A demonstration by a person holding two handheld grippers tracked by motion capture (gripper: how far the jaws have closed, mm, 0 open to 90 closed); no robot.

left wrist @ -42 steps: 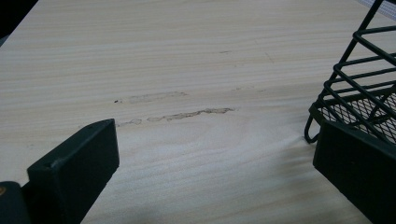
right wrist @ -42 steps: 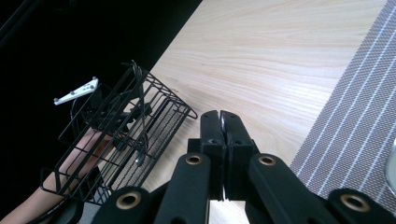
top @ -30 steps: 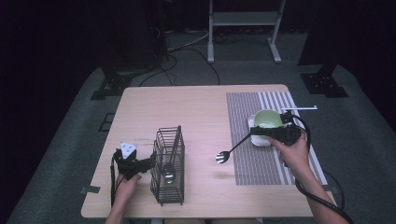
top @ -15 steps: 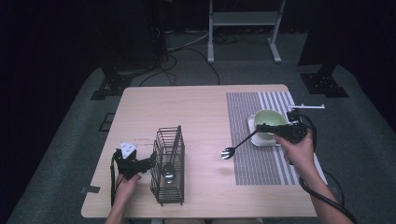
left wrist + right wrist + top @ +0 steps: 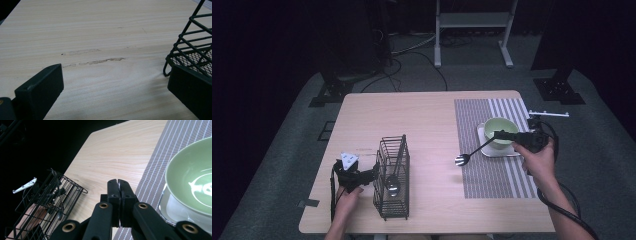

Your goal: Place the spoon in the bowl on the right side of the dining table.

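Table (image 5: 422, 115): pale wood, matt, visible grain, faint scuffs. Placemat (image 5: 492, 175): woven, striped grey-white, at 3 o'clock. Bowl (image 5: 500, 126): glossy green glaze. Wire caddy (image 5: 392, 187): black-coated metal, mesh floor. Fork (image 5: 472, 152): shiny metal head. Right gripper (image 5: 117, 185): matt black plastic.

1. The high view looks forward and down from above the person's side, taking in the whole table (image 5: 432, 125) from far off
2. The left gripper view sits low and close over the tabletop, with the wire basket (image 5: 193, 47) at its right edge
3. The right gripper view looks along its closed jaws across the table; it shares the green bowl (image 5: 192, 177) and the basket with the high view
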